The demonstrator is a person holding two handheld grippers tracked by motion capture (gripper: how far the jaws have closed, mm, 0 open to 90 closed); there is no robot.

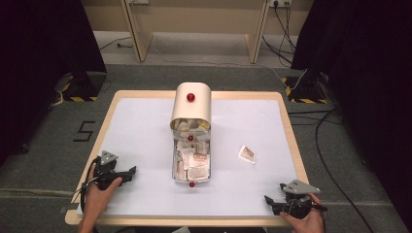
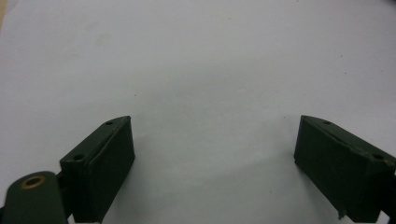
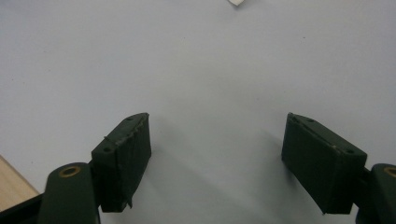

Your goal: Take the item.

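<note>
High view: your left claw [image 1: 130,171] and right claw [image 1: 267,199] sat released near tabletop's [image 1: 145,126] front corners | packet [image 1: 247,154] loose right of box [image 1: 191,167] | next, I judge: reach right claw to it.

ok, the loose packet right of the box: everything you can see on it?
The packet is small, flat and roughly square, white with a brown-red print on top, paper or foil by the look. It lies alone, turned slightly askew, on the white table to the right of the box. Nothing touches it; the box stands apart. Its print is too small to read.
</note>
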